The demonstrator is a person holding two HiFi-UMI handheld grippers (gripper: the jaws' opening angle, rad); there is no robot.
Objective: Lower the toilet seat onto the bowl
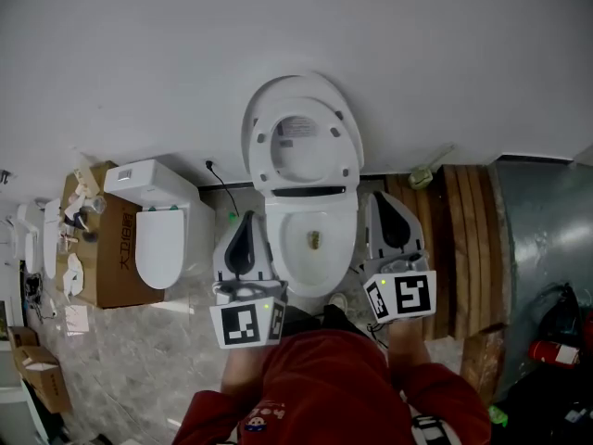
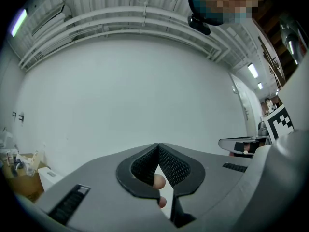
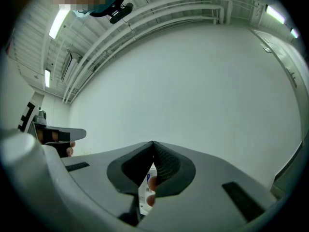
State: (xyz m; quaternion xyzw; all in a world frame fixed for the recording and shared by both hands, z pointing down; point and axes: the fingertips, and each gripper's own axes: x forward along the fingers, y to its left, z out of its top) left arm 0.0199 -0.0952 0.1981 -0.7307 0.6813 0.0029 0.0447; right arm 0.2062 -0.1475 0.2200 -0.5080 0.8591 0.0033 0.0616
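Red top (image 1: 324, 378) at frame bottom; left gripper (image 1: 247, 219) and right gripper (image 1: 380, 198), jaws pressed together and empty, flank bowl (image 1: 287, 248); toilet seat (image 1: 345, 151) upright, lowering not begun.

Toilet bowl (image 1: 310, 239) centred before the wall, seat (image 1: 301, 142) upright behind it, left gripper (image 1: 248, 221) just left of the bowl, right gripper (image 1: 384, 198) just right, second toilet (image 1: 162, 235) further left, cardboard box (image 1: 104, 272) beyond that, wooden pallet (image 1: 468, 248) far right.

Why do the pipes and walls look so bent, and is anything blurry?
Head view: wide lens bows the wall, toilet sharp, light even. Left gripper view: fisheye curves the pipes, corners go black. Right gripper view: same bending, lamp glares brightly.
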